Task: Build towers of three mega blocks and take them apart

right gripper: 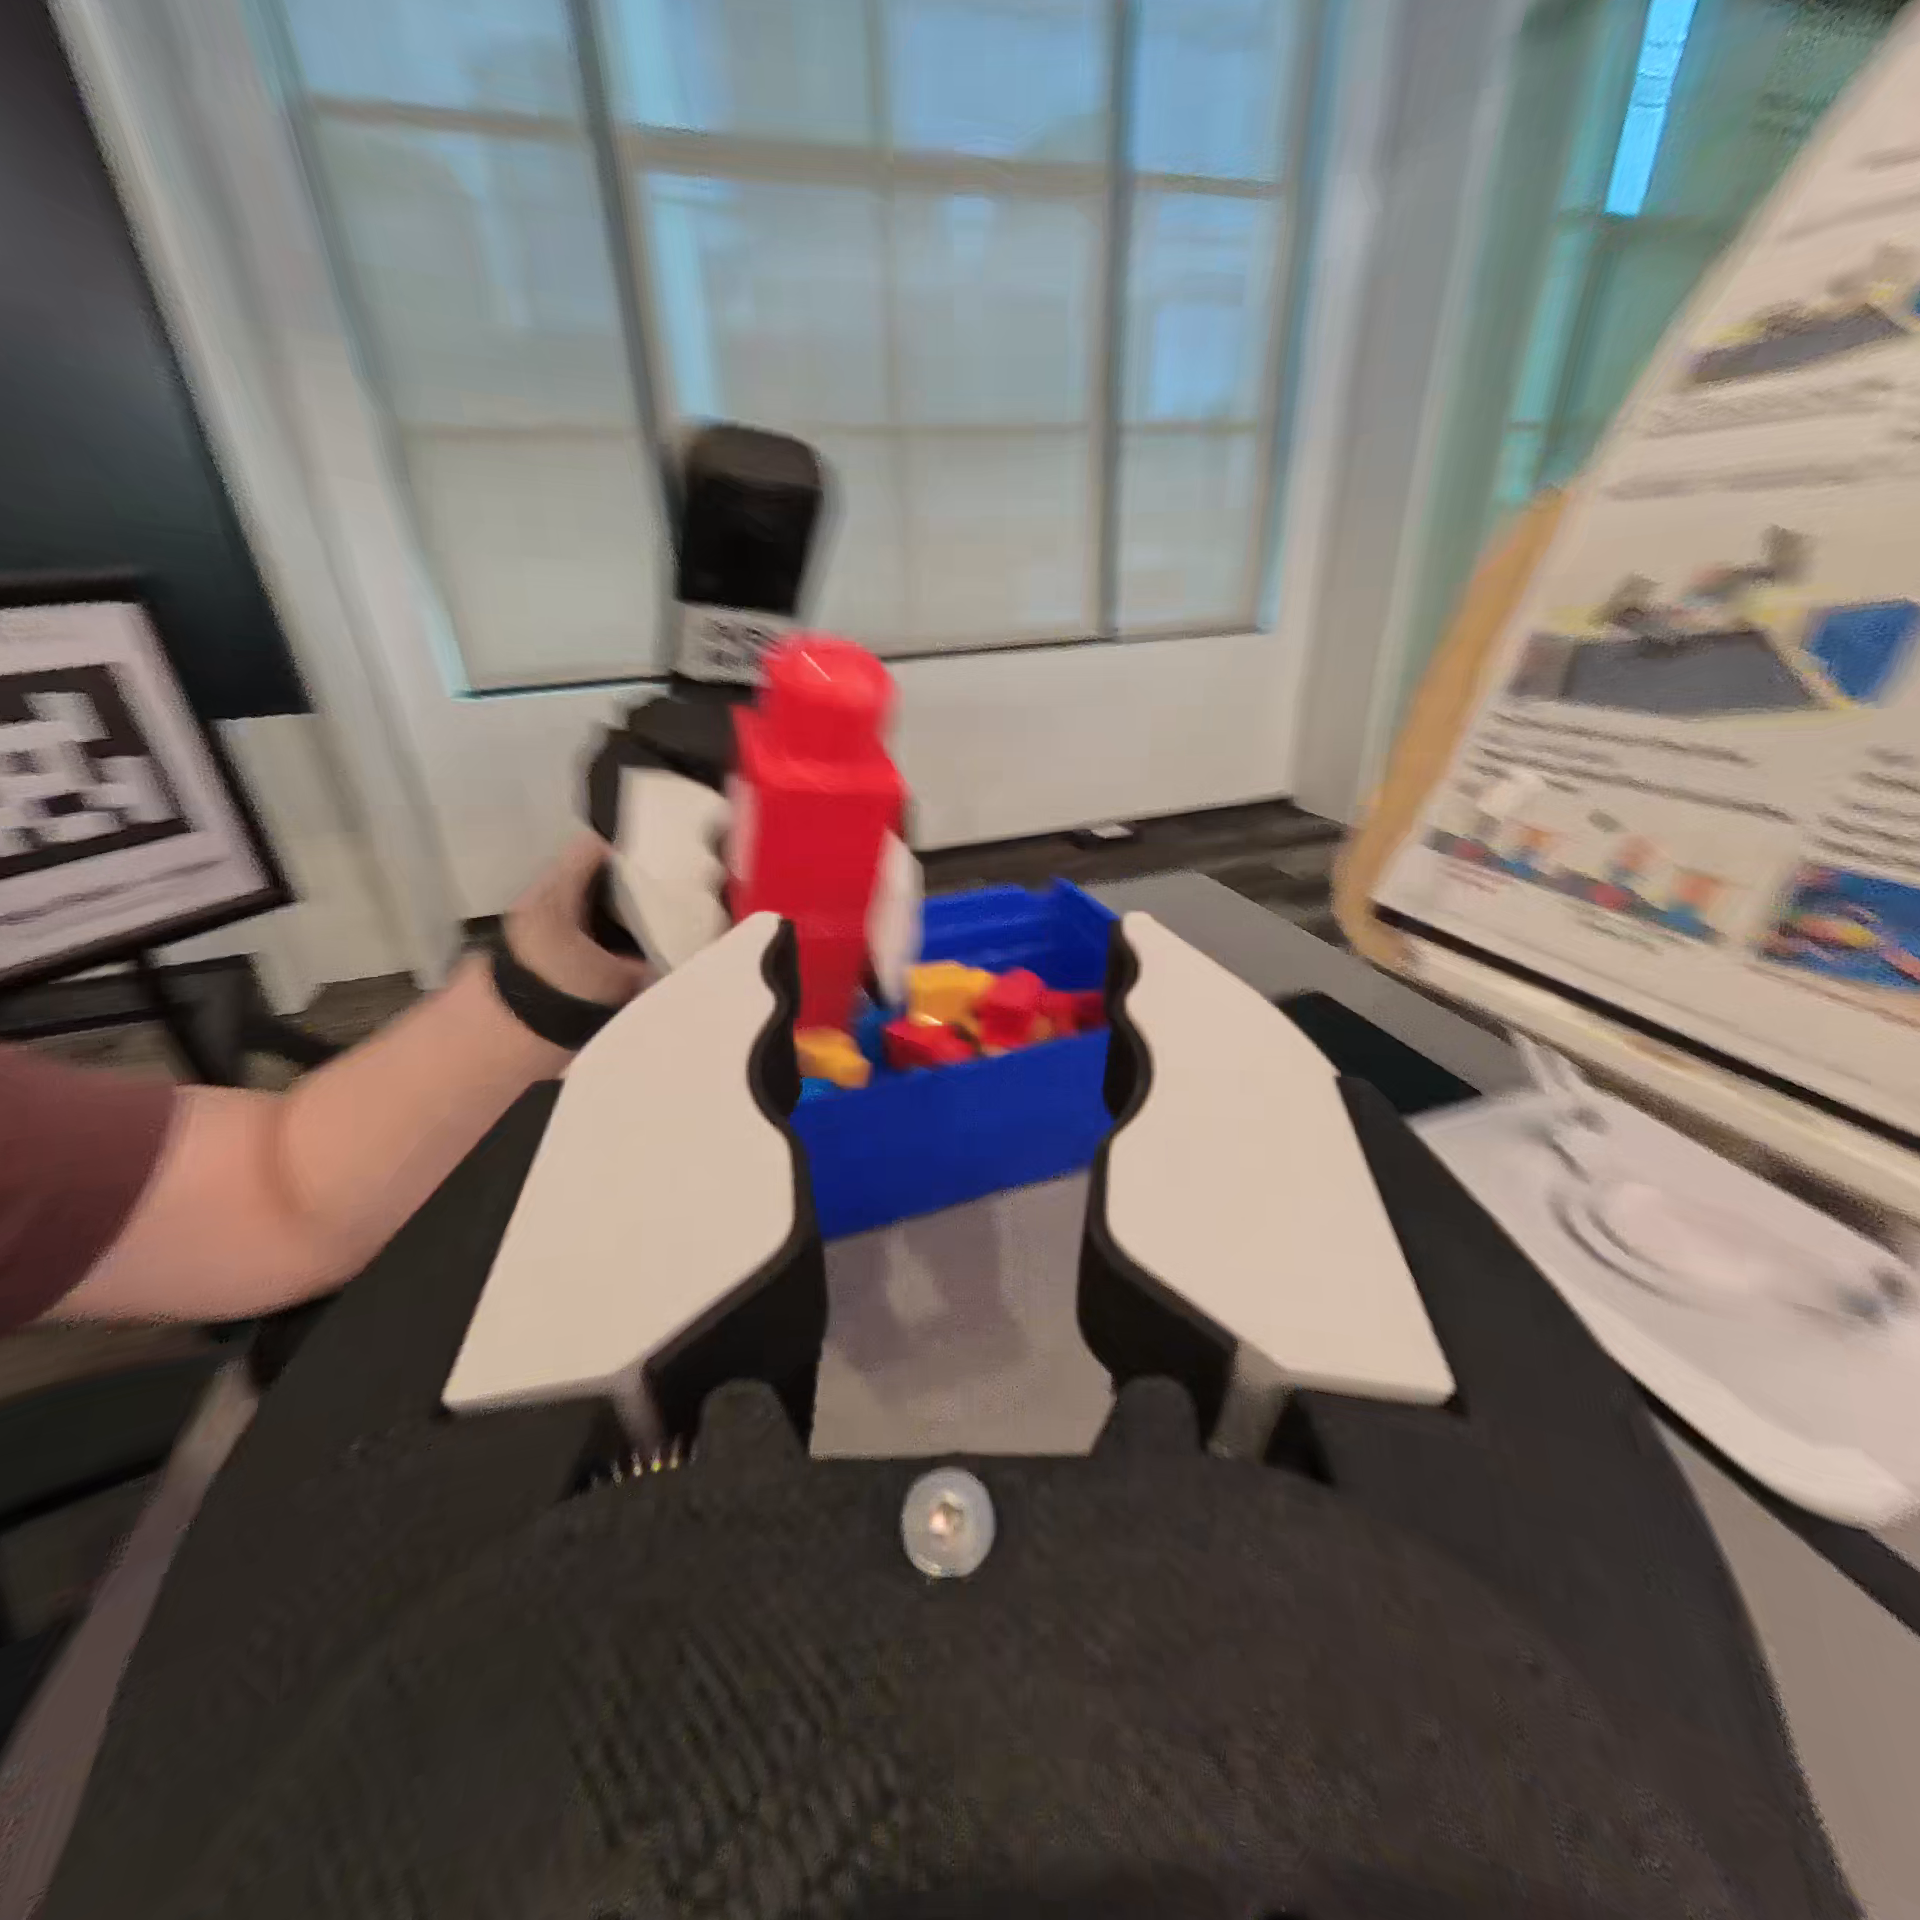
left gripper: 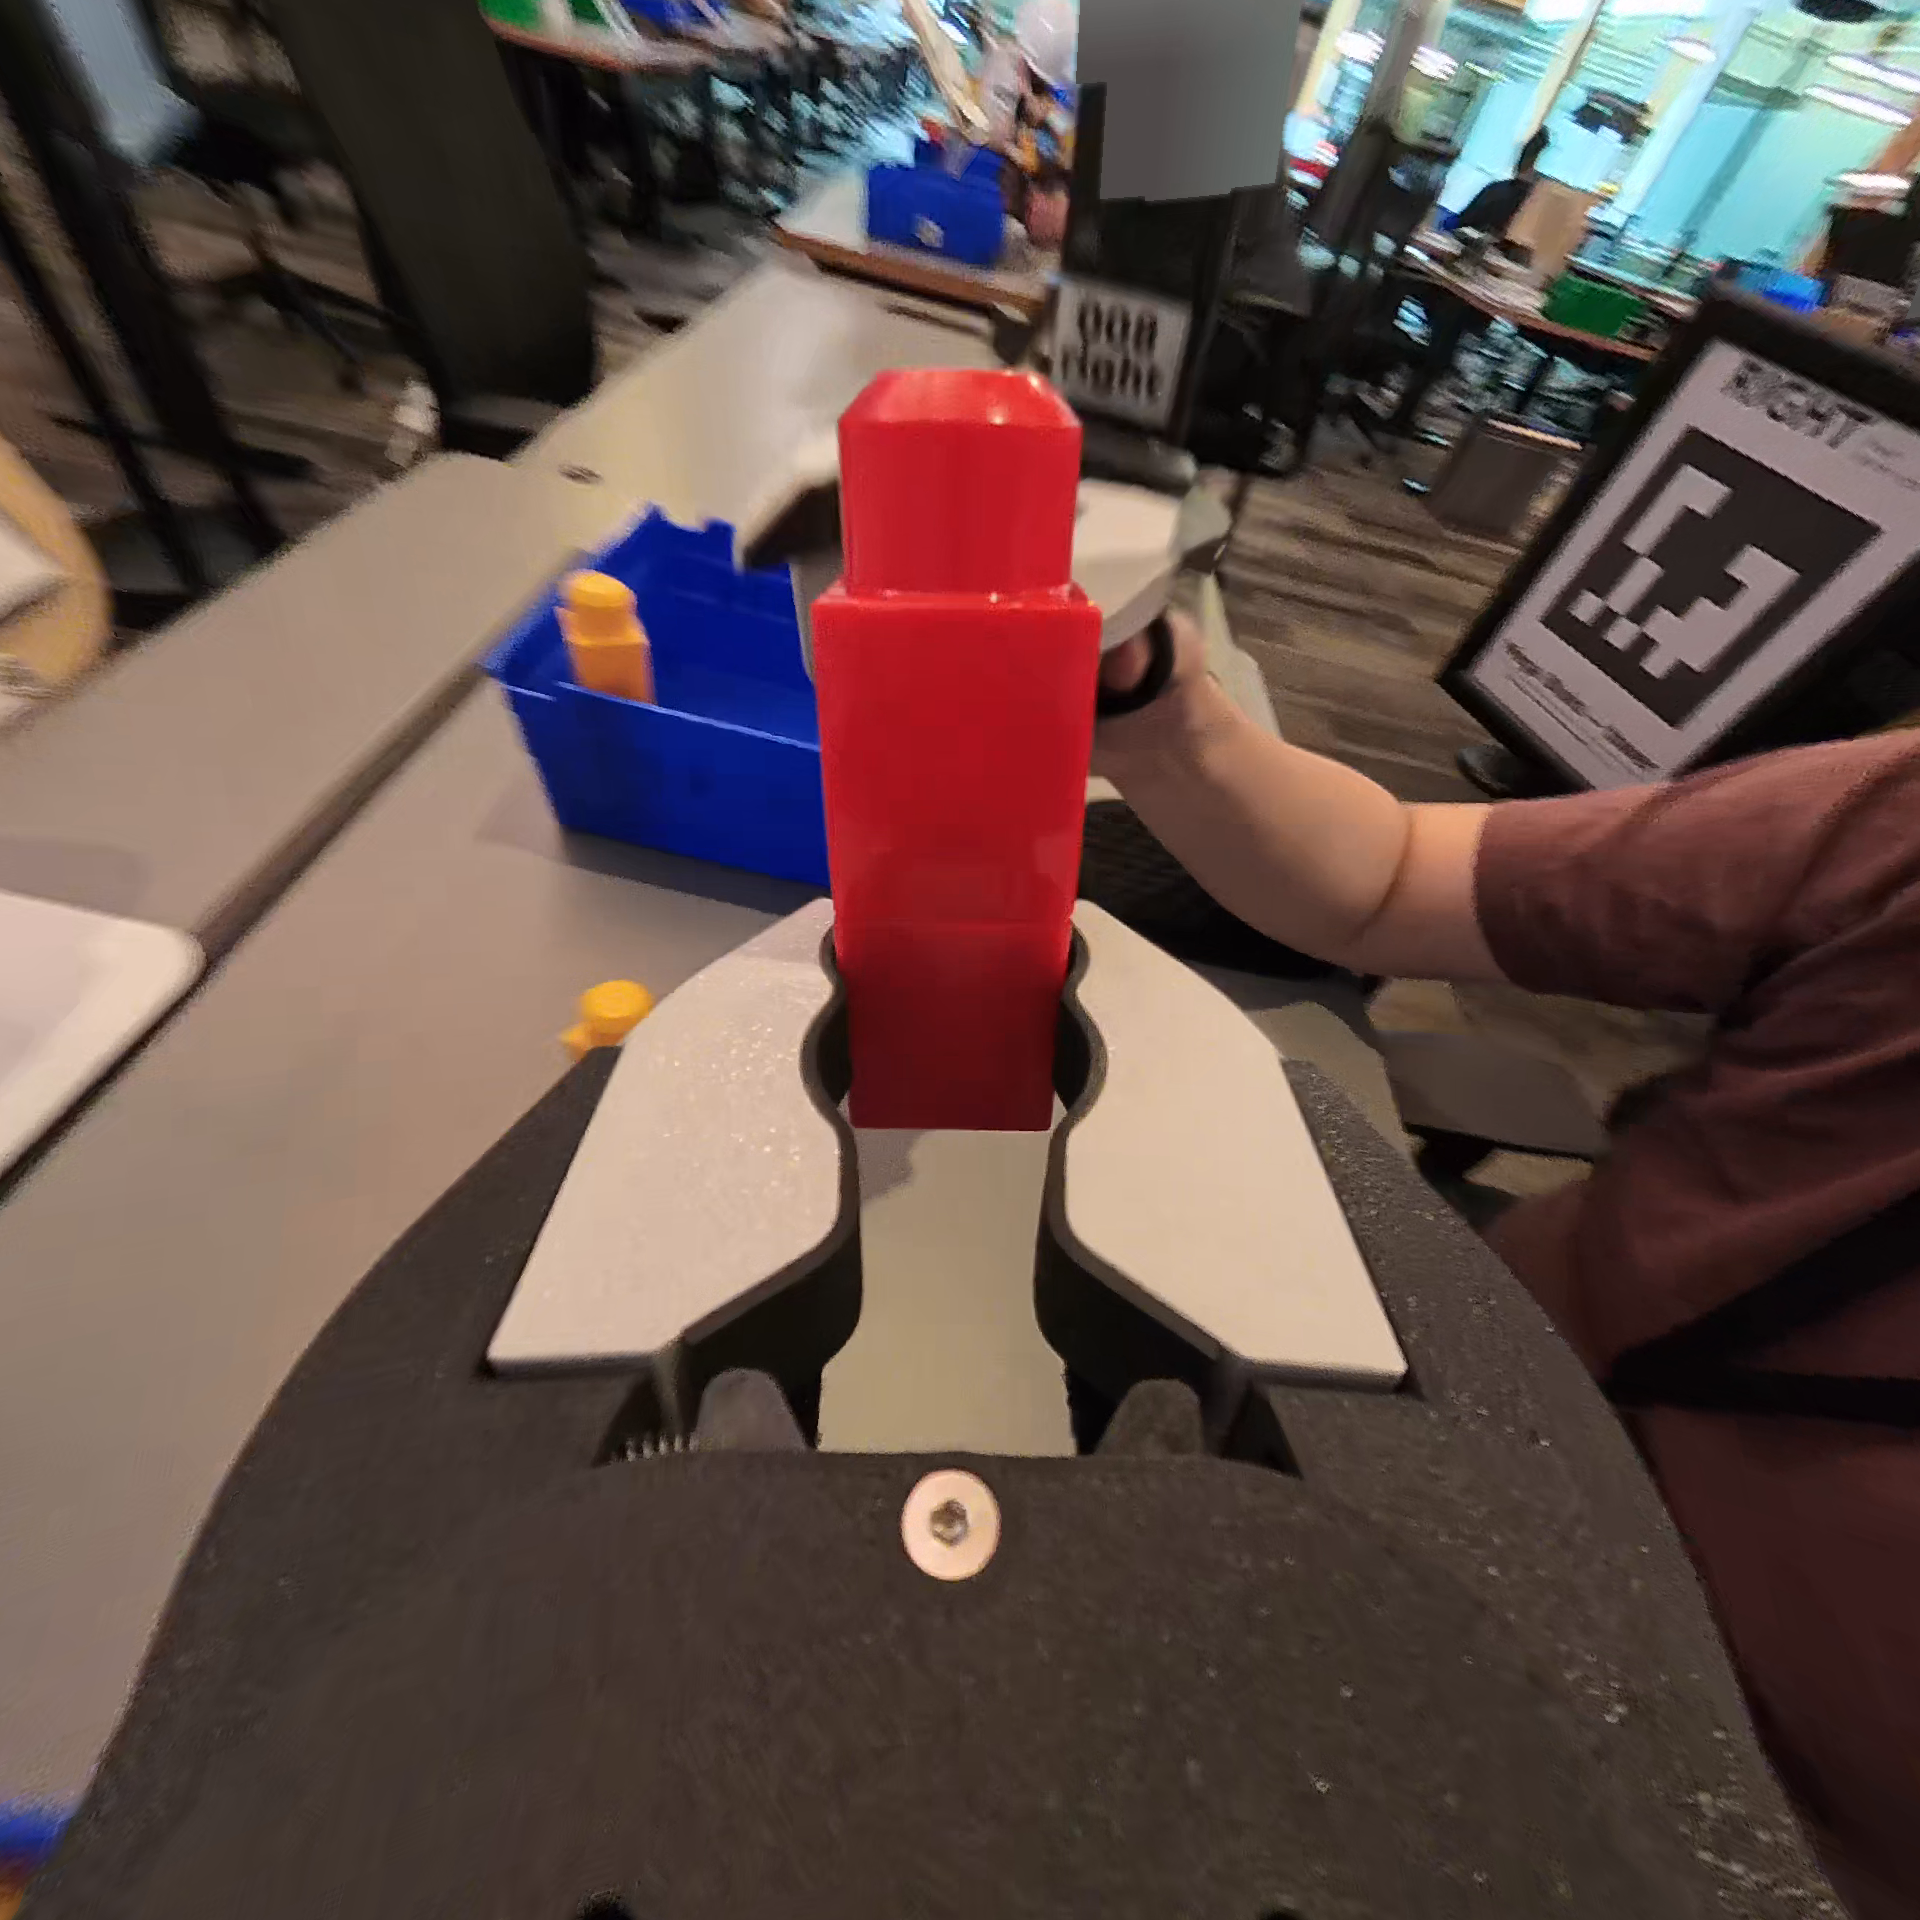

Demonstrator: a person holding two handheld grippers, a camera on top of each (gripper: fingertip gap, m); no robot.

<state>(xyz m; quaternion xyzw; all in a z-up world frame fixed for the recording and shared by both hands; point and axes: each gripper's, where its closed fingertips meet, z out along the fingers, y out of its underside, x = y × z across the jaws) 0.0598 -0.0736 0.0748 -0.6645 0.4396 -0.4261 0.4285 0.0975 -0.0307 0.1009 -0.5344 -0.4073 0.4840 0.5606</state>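
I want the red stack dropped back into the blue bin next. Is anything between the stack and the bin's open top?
Nothing visible blocks it. The red stack, clamped in the left hand-held gripper, hangs just above the blue bin. The right hand-held gripper is open and nearer the camera.

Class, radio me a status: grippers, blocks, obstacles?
Left gripper clamps red tower. Right gripper open, empty. Blue bin of loose blocks ahead.

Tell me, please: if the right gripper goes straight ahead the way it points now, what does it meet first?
Most likely the blue bin of loose blocks, which sits between the open fingers of the right gripper. The red block tower in the left gripper is left of that line; depth is unclear.
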